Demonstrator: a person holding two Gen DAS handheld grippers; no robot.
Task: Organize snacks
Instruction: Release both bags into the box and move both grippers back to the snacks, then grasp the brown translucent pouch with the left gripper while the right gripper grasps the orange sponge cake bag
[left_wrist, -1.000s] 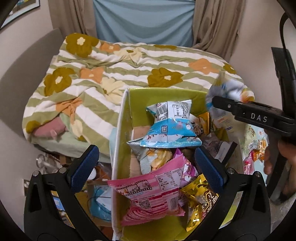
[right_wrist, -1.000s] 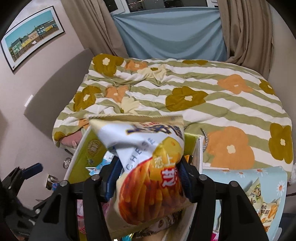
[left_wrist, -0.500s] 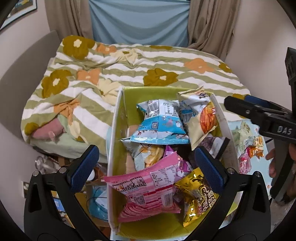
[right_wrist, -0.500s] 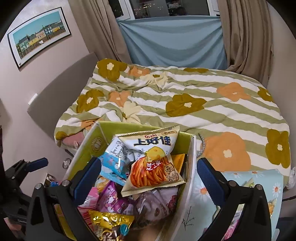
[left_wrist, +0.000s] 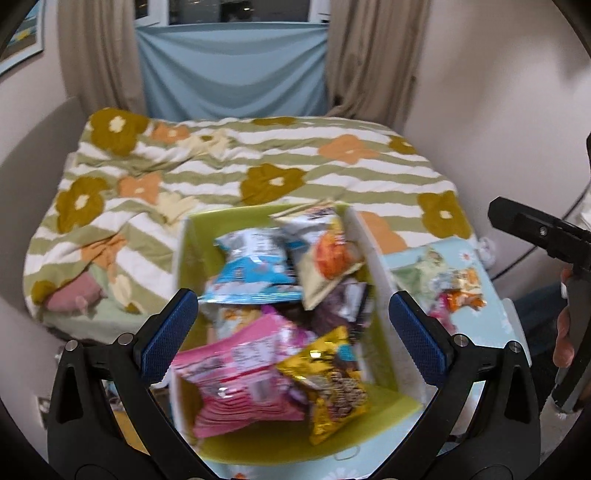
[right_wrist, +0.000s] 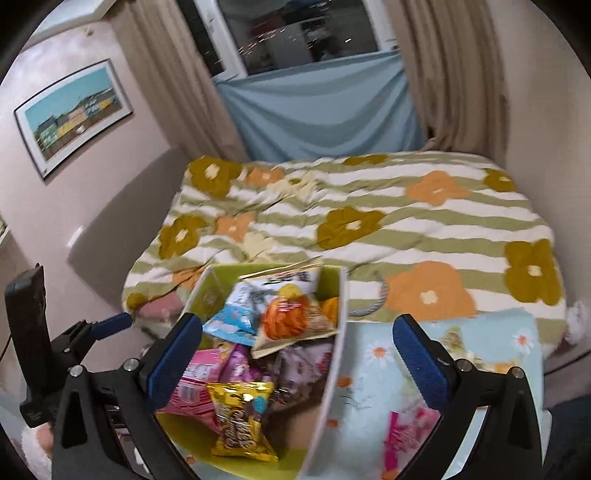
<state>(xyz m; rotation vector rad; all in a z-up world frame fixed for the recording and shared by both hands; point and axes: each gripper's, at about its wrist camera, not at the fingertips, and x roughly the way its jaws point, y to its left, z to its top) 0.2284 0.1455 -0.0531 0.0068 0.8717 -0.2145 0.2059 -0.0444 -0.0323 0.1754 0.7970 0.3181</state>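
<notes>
Cheese-stick bag (right_wrist: 291, 317) now out of the right gripper (right_wrist: 295, 350) and lying in the green box (left_wrist: 373, 266) atop the blue packet (left_wrist: 255, 269) — one more snack filed. Right gripper wide apart, empty, pulled back toward the loose snacks (left_wrist: 454, 288) on the counter (right_wrist: 369, 373). Left gripper (left_wrist: 291, 332) also apart, idle over the box. Bag's long axis runs away from the cameras — printed top toward the bed (left_wrist: 258, 162), leaning on the right wall.

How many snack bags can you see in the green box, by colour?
Blue and white bag: 1
Cream bag with orange sticks: 1
Pink bag: 1
Yellow bag: 1
Purple bags: 2
Total in the green box: 6 in plain sight; more may be buried underneath.
</notes>
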